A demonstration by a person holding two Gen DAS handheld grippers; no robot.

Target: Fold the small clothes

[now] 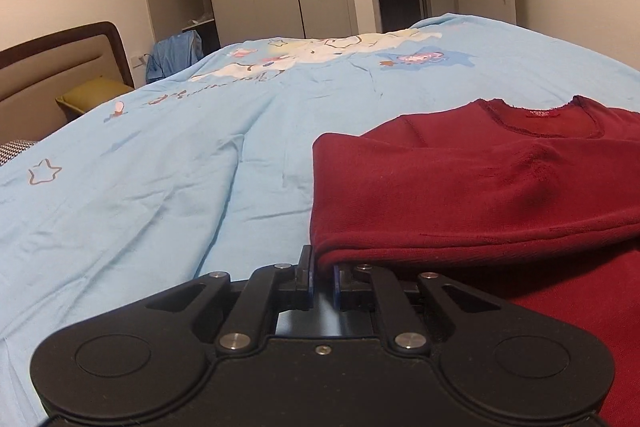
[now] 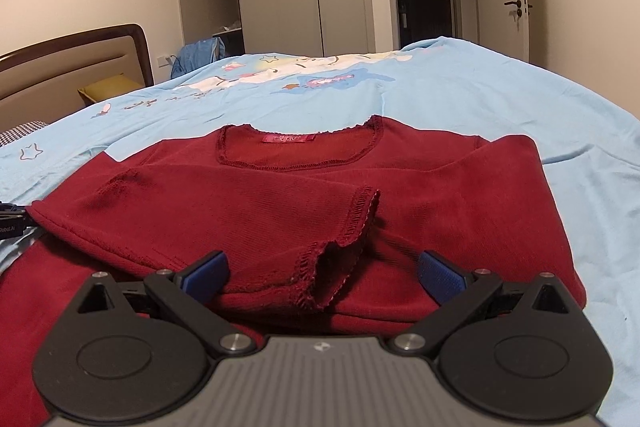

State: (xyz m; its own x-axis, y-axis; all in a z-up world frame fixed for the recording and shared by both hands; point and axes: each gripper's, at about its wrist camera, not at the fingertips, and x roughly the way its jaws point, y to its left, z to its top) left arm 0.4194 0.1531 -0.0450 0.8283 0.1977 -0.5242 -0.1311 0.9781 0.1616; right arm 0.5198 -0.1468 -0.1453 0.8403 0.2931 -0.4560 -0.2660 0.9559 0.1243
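Note:
A dark red long-sleeved shirt (image 2: pixel 304 163) lies flat on the light blue bedsheet (image 2: pixel 500 95), neckline and red label facing away from me. Its sleeve is folded across the chest, with the frilled cuff (image 2: pixel 340 259) nearest the camera. My right gripper (image 2: pixel 324 273) is open just above the shirt; its blue pads (image 2: pixel 208 269) stand on either side of the cuff without touching it. In the left wrist view the shirt (image 1: pixel 480 187) fills the right side. My left gripper (image 1: pixel 322 267) is nearly closed on the shirt's folded left edge, and the cloth covers its right fingertip.
The bedsheet (image 1: pixel 160 167) is printed with cartoons and spreads wide to the left and beyond the shirt. A padded headboard (image 1: pixel 52 67) and a yellow pillow (image 1: pixel 92 95) are at the left. Wardrobes, one with an open door, and a doorway stand behind the bed.

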